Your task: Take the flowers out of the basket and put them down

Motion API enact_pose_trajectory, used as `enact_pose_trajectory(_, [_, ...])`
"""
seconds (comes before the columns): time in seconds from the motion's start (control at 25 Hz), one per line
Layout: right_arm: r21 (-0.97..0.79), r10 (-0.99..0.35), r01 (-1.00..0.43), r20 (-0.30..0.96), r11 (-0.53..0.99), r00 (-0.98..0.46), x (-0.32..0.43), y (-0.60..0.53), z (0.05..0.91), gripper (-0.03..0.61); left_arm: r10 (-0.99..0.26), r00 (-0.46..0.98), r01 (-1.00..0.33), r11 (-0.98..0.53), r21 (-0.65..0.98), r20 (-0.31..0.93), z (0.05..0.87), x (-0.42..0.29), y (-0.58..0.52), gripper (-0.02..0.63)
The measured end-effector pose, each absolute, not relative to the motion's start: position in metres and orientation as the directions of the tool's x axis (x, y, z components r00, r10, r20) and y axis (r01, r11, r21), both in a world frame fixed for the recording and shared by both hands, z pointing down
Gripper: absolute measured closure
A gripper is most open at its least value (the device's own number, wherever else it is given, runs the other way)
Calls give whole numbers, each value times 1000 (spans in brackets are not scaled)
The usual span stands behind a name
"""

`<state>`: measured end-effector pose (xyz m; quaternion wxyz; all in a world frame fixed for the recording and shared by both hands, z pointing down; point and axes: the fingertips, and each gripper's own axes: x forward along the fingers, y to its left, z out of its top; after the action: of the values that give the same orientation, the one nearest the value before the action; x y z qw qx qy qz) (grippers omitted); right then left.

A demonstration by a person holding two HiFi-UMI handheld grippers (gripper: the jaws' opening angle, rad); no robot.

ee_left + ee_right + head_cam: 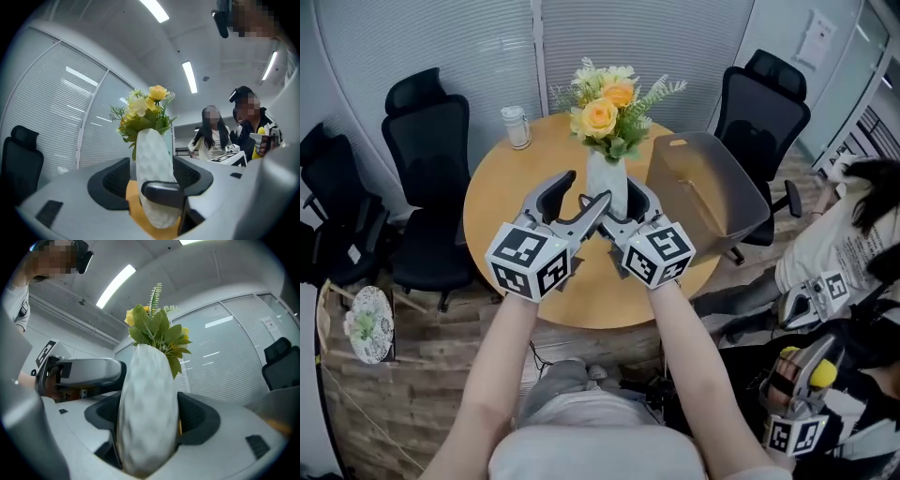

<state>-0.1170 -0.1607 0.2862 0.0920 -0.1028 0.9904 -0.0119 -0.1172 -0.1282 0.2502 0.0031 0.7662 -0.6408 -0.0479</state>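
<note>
One vase (607, 183) is standing on the table: the right gripper (150, 420) is clamping it, the left gripper (154, 180) is gaping around it, basket (705, 183) at three o'clock.

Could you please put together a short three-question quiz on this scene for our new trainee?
1. True or false: the white dimpled vase of yellow flowers is outside the grey tipped-over basket.
2. What stands between the jaws of the left claw? A) the vase B) a cup C) nothing
3. Fill in: in the head view, the small lidded glass jar stands to the vase's ____ (left or right).
Key: 1 true; 2 A; 3 left.
</note>
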Motion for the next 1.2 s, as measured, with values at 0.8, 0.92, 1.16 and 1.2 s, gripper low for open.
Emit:
enact_pose_trajectory(0.8, [-34,-196,-193,-224,981,-955,-177,-162,299,209,-968,242,-966,-247,73,-70,263,-167,-153,334])
enact_pose_trajectory(0.92, [-30,-202,-201,-229,979,-952,-187,-166,299,209,-960,264,-957,-273,95,-95,263,-178,-157,334])
enact_pose_trajectory(1.16, [29,-197,-207,-210,978,-958,-215,-172,298,209,-943,303,-939,-320,126,-135,262,-209,-165,333])
enact_pose_trajectory(1.2, [40,-196,-208,-203,977,-959,-221,-171,299,209,-939,315,-936,-331,120,-137,262,-215,-164,333])
